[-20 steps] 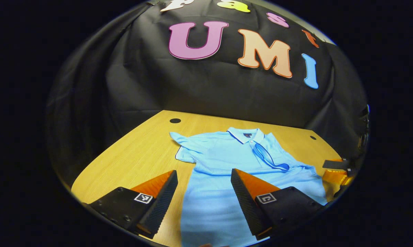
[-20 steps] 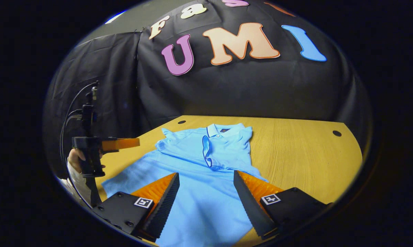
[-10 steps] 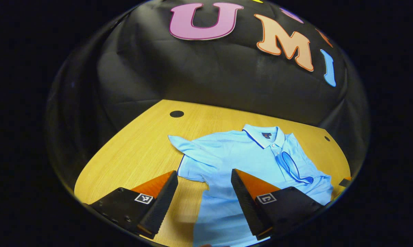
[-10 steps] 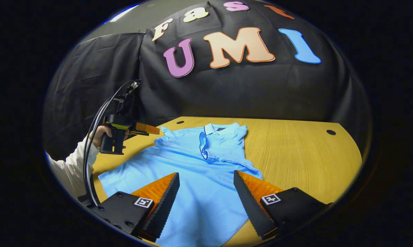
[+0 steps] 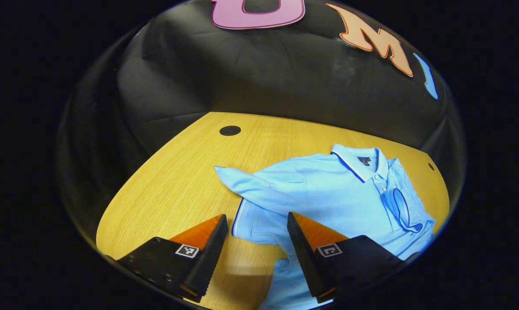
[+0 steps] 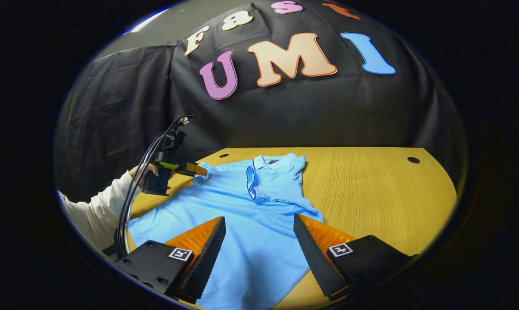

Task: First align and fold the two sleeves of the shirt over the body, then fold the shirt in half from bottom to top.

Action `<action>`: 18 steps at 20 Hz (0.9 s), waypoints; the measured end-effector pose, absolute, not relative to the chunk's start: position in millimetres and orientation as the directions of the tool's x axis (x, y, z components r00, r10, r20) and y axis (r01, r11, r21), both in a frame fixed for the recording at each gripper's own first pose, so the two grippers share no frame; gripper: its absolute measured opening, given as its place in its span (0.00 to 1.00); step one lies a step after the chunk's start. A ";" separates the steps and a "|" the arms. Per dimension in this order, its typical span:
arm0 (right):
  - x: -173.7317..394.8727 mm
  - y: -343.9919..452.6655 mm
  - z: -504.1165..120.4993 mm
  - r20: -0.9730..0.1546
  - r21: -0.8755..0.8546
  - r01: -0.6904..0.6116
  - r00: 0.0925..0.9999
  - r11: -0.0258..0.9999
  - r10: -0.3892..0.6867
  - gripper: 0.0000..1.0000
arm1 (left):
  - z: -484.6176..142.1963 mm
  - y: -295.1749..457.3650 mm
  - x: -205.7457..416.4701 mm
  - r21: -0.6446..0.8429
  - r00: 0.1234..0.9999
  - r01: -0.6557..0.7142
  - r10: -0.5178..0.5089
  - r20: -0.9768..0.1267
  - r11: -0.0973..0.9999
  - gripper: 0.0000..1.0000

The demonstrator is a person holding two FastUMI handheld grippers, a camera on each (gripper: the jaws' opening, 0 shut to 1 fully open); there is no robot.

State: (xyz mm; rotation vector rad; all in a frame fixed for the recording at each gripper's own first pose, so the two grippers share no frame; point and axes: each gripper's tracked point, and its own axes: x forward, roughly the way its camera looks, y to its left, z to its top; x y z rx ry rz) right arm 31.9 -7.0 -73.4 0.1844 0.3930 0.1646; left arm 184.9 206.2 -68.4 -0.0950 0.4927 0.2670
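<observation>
My table [image 6: 371,189] is pale wood, backed by black cloth. A light blue shirt [image 6: 250,215] lies flat on it, collar [image 6: 265,161] toward the far wall. One sleeve [image 6: 253,185] is already folded across the chest. In the left gripper view I see the other sleeve [image 5: 242,183] spread out on the wood, its hem just ahead of my left gripper [image 5: 255,241], fingers spread and holding nothing. The right gripper view adds a white-sleeved hand [image 6: 145,174] holding that gripper [image 6: 201,171] by the sleeve. My right gripper [image 6: 259,245] hovers over the lower body, fingers apart, empty.
</observation>
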 end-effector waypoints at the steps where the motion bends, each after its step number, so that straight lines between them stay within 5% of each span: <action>1: 30.9 -7.3 -73.0 -0.362 0.215 -0.123 0.911 0.969 0.196 0.99 | -72.3 207.2 185.3 -0.020 0.842 -0.275 0.231 -0.487 0.961 0.83; 9: 29.3 -3.0 -72.5 -0.355 0.248 -0.134 0.909 0.959 0.219 0.99 | -79.4 210.0 182.5 -0.012 0.837 -0.263 0.222 -0.501 0.965 0.80; 13: 28.4 -5.3 -80.4 -0.373 0.236 -0.123 0.904 0.964 0.207 0.99 | -78.4 209.8 181.4 -0.010 0.842 -0.236 0.199 -0.502 0.972 0.69; 16: 27.5 -5.4 -82.9 -0.380 0.236 -0.120 0.902 0.964 0.205 0.99 | -76.4 200.6 184.4 -0.032 0.853 -0.198 0.156 -0.498 0.980 0.52; 18: 27.8 -5.3 -82.6 -0.379 0.237 -0.120 0.902 0.964 0.206 0.99 | -75.5 198.1 185.1 -0.039 0.863 -0.165 0.125 -0.489 0.986 0.25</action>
